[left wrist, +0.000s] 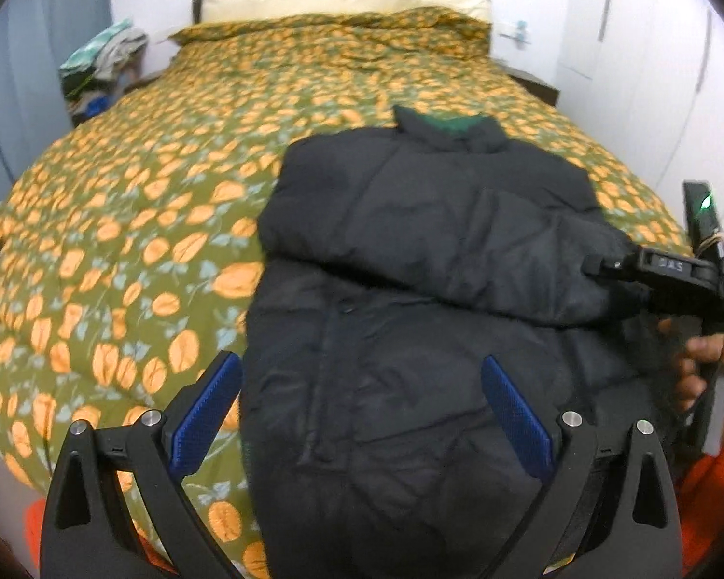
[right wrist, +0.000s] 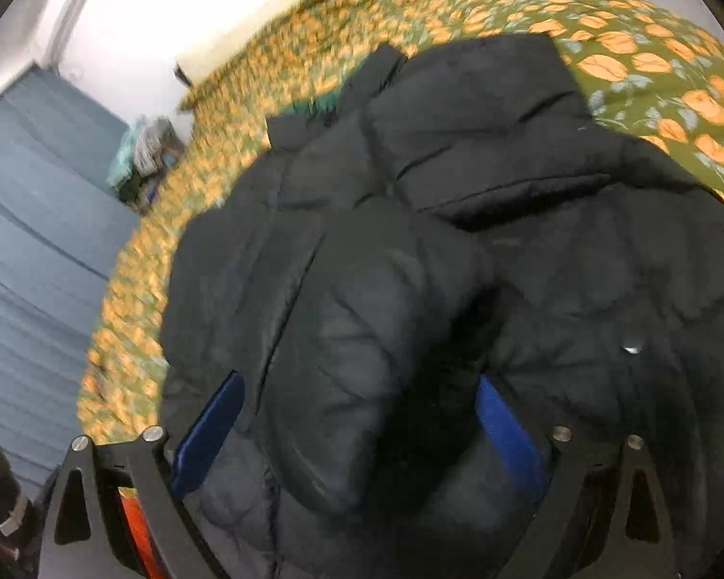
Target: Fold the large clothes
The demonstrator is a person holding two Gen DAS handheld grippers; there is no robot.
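Note:
A black puffer jacket (left wrist: pixel 434 260) with a green-lined collar lies on the bed, one sleeve folded across its front. My left gripper (left wrist: pixel 362 415) is open and empty above the jacket's lower left part. My right gripper (right wrist: pixel 357 429) is open, its blue pads (right wrist: pixel 207 429) on either side of a bulging sleeve (right wrist: pixel 362 337) of the jacket (right wrist: pixel 555 241). The right gripper also shows at the right edge of the left wrist view (left wrist: pixel 598 268), at the jacket's right side.
The bed has an olive quilt with orange leaves (left wrist: pixel 169 193) and a cream pillow (left wrist: pixel 342 0). A pile of clothes (left wrist: pixel 101 62) sits at the far left. White wardrobe doors (left wrist: pixel 651 48) stand right. Blue curtain (right wrist: pixel 34 241) hangs left.

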